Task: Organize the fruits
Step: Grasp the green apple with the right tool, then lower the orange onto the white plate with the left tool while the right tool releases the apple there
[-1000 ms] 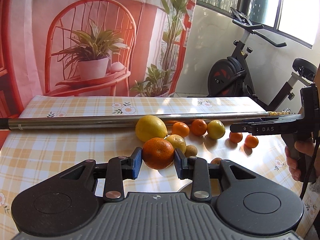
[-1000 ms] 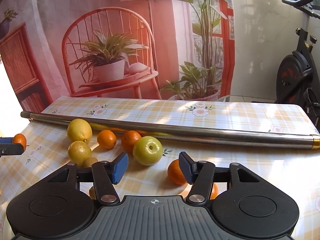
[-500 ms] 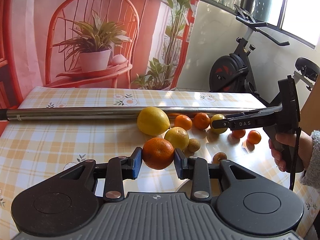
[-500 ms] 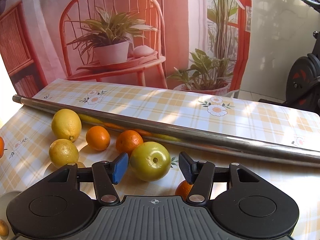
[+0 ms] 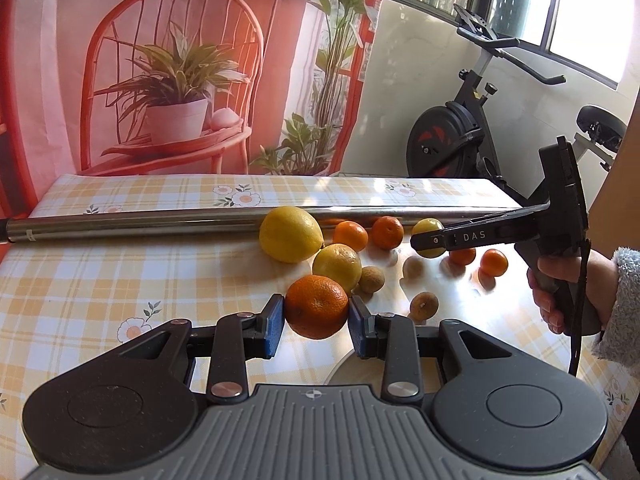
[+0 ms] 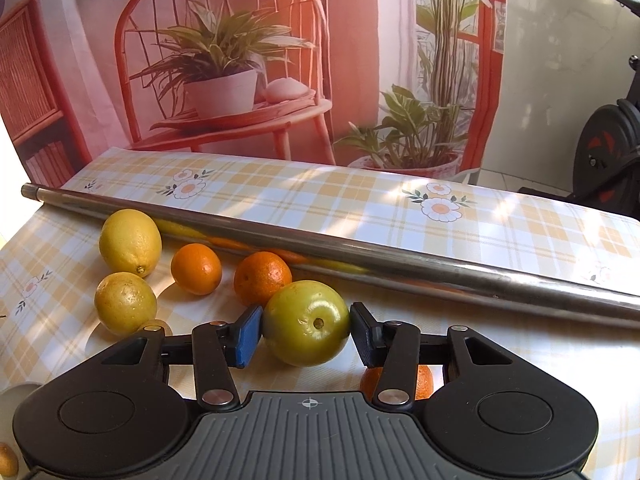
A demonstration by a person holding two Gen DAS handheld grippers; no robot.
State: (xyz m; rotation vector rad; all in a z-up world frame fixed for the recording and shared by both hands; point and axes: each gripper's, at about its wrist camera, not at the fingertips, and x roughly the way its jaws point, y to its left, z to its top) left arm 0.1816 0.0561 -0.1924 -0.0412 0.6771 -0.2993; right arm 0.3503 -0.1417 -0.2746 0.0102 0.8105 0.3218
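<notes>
My left gripper point(image 5: 316, 320) is shut on an orange point(image 5: 316, 306) and holds it above the checked table. My right gripper point(image 6: 306, 334) is closed around a green apple point(image 6: 306, 322), both pads touching it; it also shows in the left wrist view point(image 5: 428, 238) with the apple point(image 5: 430, 226) between its fingers. Two lemons point(image 6: 130, 242) point(image 6: 125, 302), two small oranges point(image 6: 196, 268) point(image 6: 262, 278) and another orange point(image 6: 396, 380) under the right finger lie on the table. Small brown fruits point(image 5: 372, 279) point(image 5: 424, 305) lie near the lemons.
A long metal pole point(image 6: 360, 248) lies across the table behind the fruit. A white plate rim point(image 5: 340, 368) shows under the left gripper. Two small oranges point(image 5: 494, 262) lie at the right. An exercise bike point(image 5: 460, 136) stands beyond the table.
My right gripper moved forward and closed its pads onto the green apple. My left gripper, still holding the orange, drew back and lifted slightly.
</notes>
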